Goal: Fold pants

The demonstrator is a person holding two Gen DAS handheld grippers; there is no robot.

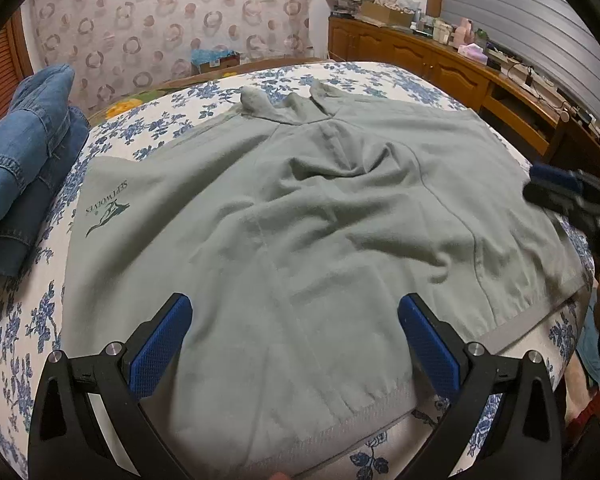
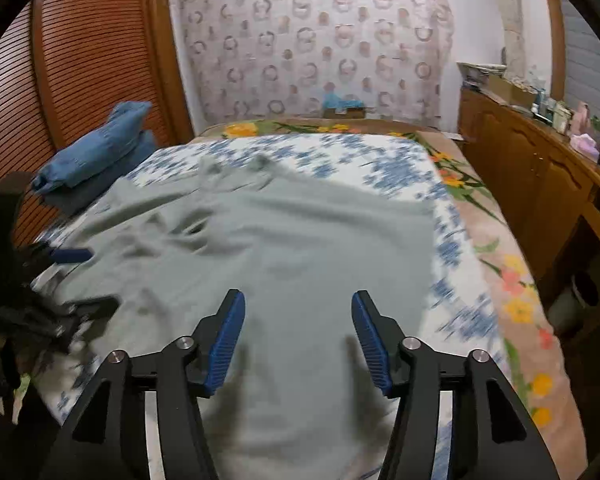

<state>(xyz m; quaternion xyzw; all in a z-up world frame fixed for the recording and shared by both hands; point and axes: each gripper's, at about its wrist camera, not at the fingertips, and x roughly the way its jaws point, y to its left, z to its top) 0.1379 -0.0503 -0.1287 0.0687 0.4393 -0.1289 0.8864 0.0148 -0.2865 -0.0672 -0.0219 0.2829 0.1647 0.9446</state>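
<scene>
Grey-green pants (image 1: 300, 216) lie spread on the bed, wrinkled in the middle, with a dark logo (image 1: 108, 210) near the left side; they also show in the right wrist view (image 2: 284, 248), blurred. My left gripper (image 1: 294, 312) is open and empty, just above the near hem. My right gripper (image 2: 298, 308) is open and empty over the near part of the fabric; it also shows at the right edge of the left wrist view (image 1: 560, 190). The left gripper shows at the left of the right wrist view (image 2: 74, 276).
The bed has a white sheet with blue flowers (image 1: 380, 76). A stack of folded blue jeans (image 1: 28, 168) sits at the left edge of the bed. A wooden cabinet (image 1: 440, 56) with clutter runs along the right. A slatted wooden wardrobe (image 2: 88, 60) stands on the left.
</scene>
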